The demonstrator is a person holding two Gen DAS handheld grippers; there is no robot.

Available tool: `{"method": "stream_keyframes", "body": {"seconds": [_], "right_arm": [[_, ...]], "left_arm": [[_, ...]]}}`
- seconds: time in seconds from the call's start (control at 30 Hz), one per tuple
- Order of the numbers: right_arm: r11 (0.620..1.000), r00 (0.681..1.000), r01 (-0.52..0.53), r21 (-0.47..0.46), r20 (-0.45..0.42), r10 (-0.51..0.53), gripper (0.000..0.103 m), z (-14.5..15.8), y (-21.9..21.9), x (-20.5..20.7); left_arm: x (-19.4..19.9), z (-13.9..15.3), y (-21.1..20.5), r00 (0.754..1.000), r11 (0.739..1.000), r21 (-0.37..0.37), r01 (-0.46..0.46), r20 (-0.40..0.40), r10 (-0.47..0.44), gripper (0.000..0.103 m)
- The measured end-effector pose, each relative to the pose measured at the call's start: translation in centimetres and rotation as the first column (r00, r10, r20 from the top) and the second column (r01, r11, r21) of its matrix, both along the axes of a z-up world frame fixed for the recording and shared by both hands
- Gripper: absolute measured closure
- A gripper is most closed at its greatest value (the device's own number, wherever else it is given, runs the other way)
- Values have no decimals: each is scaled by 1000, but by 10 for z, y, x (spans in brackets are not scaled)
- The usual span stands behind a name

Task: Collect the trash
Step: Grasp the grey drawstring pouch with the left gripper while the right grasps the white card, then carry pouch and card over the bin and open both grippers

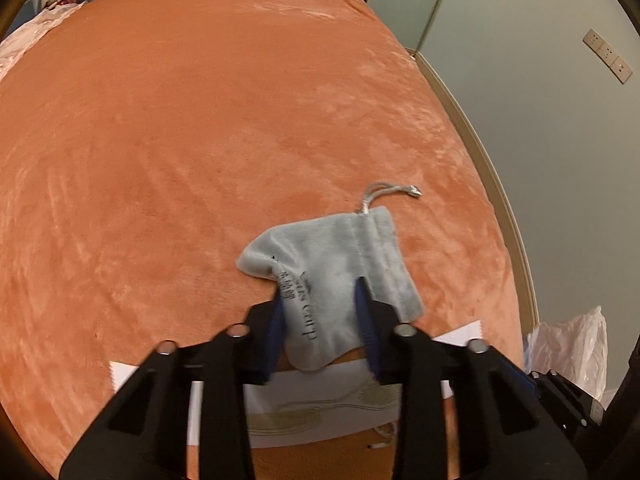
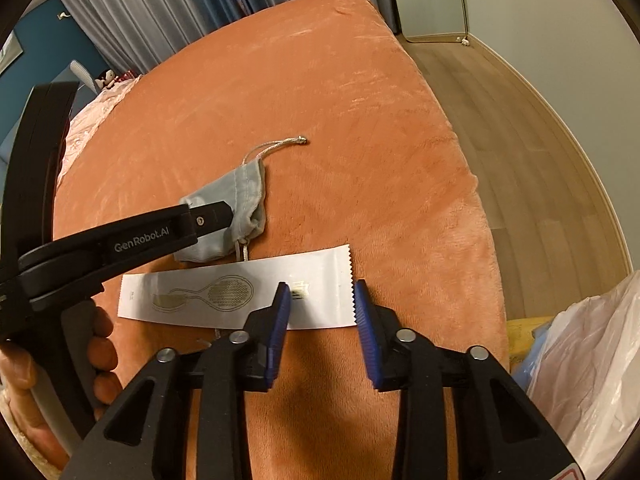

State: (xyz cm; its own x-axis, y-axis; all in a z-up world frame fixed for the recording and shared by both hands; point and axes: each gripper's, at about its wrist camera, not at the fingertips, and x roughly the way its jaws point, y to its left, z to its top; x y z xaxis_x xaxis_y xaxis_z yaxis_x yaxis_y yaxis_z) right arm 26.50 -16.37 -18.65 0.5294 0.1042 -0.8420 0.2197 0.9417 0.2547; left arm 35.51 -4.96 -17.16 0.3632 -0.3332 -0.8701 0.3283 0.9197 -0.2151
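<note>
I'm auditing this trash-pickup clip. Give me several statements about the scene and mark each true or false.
1. The grey pouch sits between the left tool's fingers. True.
2. The white wrapper lies on bare floor. False: it lies on the orange blanket.
3. The right tool is over the wrapper's serrated end. True.
4. The pouch's cord is tucked inside. False: it trails out onto the blanket.
</note>
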Motion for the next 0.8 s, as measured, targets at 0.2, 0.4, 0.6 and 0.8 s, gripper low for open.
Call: {"method": "stream_keyframes", "body": {"seconds": [0.2, 0.4, 0.6, 0.8], "right_arm": [[999, 1000, 21, 32, 12, -21, 99, 8, -5, -21], [998, 997, 43, 35, 62, -45, 100, 39, -17, -57], [995, 982, 100, 20, 157, -102, 101, 91, -44, -106], [987, 958, 160, 5, 242, -156, 101, 139, -70, -151]], "left_arm": [[-14, 8, -8, 1000, 1000, -2, 13, 6, -13, 96], [-46, 37, -13, 998, 1000, -6, 28, 52, -27, 97], [-81, 82, -31, 990, 997, -19, 76, 120, -73, 97], [-123, 130, -60, 972, 990, -23, 140, 194, -133, 97]]}}
